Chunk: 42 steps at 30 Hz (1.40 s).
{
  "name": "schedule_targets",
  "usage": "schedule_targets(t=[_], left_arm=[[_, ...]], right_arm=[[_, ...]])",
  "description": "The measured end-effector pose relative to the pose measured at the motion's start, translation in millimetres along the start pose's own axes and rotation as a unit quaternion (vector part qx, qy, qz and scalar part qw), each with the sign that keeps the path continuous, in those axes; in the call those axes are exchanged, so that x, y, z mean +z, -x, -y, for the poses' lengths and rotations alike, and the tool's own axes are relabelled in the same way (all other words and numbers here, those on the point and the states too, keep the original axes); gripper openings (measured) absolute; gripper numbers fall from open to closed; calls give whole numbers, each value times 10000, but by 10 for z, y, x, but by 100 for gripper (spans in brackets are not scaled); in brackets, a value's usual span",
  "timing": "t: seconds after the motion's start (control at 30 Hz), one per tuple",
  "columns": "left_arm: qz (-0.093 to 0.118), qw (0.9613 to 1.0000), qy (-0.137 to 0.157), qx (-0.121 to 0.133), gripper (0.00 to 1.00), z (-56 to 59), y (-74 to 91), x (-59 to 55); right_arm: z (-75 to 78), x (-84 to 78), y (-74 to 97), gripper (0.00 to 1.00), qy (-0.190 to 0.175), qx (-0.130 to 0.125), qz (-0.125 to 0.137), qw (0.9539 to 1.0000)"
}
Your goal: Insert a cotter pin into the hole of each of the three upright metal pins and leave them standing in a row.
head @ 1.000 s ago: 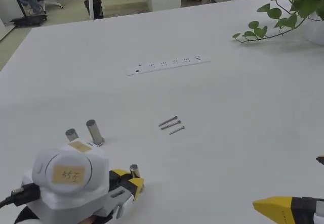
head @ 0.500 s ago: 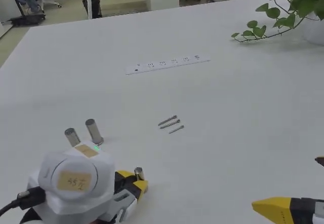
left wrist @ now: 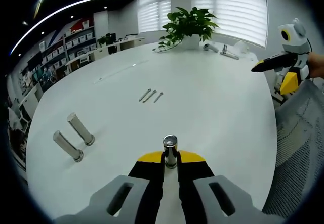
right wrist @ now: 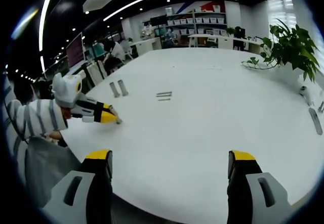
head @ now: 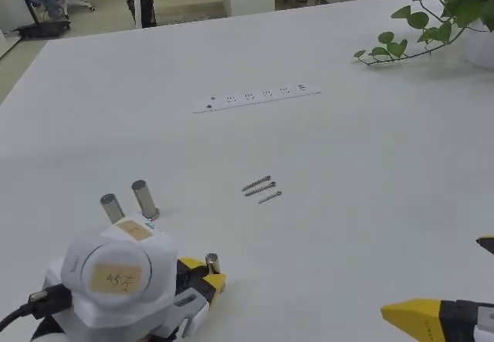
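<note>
Two metal pins (head: 112,207) (head: 143,200) stand close together on the white table (head: 347,164), at the near left. A third metal pin (head: 211,263) (left wrist: 170,150) is upright in my left gripper (head: 208,279) (left wrist: 170,159), which is shut on it, to the right of the standing pair. Three cotter pins (head: 261,188) (left wrist: 151,95) (right wrist: 164,95) lie side by side at mid-table. My right gripper (head: 434,275) (right wrist: 170,158) hovers open and empty at the near right, far from the pins.
A white power strip (head: 255,98) lies beyond the cotter pins. A leafy plant (head: 432,10) trails over the far right corner. The table's near edge runs under the right gripper. Chairs and shelves stand in the room behind.
My left gripper has edged slightly right and toward me with its pin, then held still. The right gripper has not moved.
</note>
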<state>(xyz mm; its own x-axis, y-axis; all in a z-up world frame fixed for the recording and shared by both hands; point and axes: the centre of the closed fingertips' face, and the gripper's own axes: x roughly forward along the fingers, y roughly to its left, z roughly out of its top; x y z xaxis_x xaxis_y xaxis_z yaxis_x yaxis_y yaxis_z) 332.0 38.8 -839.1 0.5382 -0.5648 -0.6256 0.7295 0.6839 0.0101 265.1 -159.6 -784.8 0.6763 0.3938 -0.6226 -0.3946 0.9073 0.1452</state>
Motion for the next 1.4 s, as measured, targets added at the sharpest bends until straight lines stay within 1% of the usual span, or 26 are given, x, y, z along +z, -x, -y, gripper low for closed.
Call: schedule_targets(t=[0.13,0.2,0.23,0.3,0.37,0.43,0.47,0.5,0.53,0.6,0.63,0.67,0.7,0.77,0.83,0.9,0.93,1.0,1.03,1.07,1.1,1.13,1.23,1.33,1.4], left_arm=[[-9,10000,14,4,16,-7,-1,-5],[-16,9999,-98,60,19,-24,13,3],[35,9997,-236,109,20,-32,28,26],[17,9997,-245,96,26,-30,48,25],[61,9993,-347,113,31,-44,80,39],[100,9994,-337,68,34,-32,124,55],[184,9995,-241,-21,37,-7,154,82],[217,9996,-183,-68,40,6,177,92],[249,9995,-142,-116,44,14,210,100],[295,9993,-136,-163,57,25,257,113],[377,9992,-67,-99,64,6,288,136],[444,9990,-65,-68,75,-5,309,155],[458,9989,-76,-86,81,-2,335,158],[551,9984,-11,-116,89,-3,398,181],[706,9974,83,-88,87,-27,448,202],[713,9973,166,-116,83,-38,478,185],[745,9968,266,-119,84,-49,499,177],[826,9959,324,-176,85,-46,540,177],[852,9958,313,-117,85,-62,562,165],[907,9957,160,71,84,-121,582,174],[841,9963,134,109,84,-124,598,138],[808,9966,168,62,86,-116,605,119],[789,9964,301,23,92,-108,634,69],[765,9961,428,-24,100,-82,645,2],[713,9961,520,-82,99,-44,652,-39]], right_arm=[[-7,-2,0,96,-1,5,-8,10000],[-3,-7,1,96,-8,-11,-23,10000],[0,-8,1,96,-12,-21,-24,10000],[1,-11,0,96,-29,-20,-18,10000],[-1,-16,-2,96,-35,-18,-18,10000],[-6,-24,-3,96,-24,-10,-32,10000],[-7,-26,-4,96,-22,-10,-30,10000],[-7,-29,-4,96,-31,-8,-35,10000],[-6,-32,-2,96,-36,-7,-37,10000],[-3,-34,2,96,-31,-10,-37,10000],[1,-37,5,96,-33,-15,-47,10000],[7,-38,8,96,-32,-23,-47,10000],[12,-36,11,96,-31,-31,-42,10000],[17,-34,17,96,-41,-31,-36,10000],[26,-47,17,96,-18,-8,-68,10000],[69,-65,15,96,-39,-46,-106,9999],[99,-68,19,96,-53,-64,-108,9999],[143,-64,28,96,-115,-83,-62,9999],[165,-67,33,96,-181,-94,-44,9998],[174,-69,38,96,-205,-97,-29,9997],[180,-70,44,96,-218,-101,-21,9997],[189,-72,51,96,-222,-116,-14,9997],[196,-84,55,96,-219,-124,-24,9997],[184,-96,49,96,-207,-93,-52,9997],[171,-96,41,96,-175,-65,-76,9998]])
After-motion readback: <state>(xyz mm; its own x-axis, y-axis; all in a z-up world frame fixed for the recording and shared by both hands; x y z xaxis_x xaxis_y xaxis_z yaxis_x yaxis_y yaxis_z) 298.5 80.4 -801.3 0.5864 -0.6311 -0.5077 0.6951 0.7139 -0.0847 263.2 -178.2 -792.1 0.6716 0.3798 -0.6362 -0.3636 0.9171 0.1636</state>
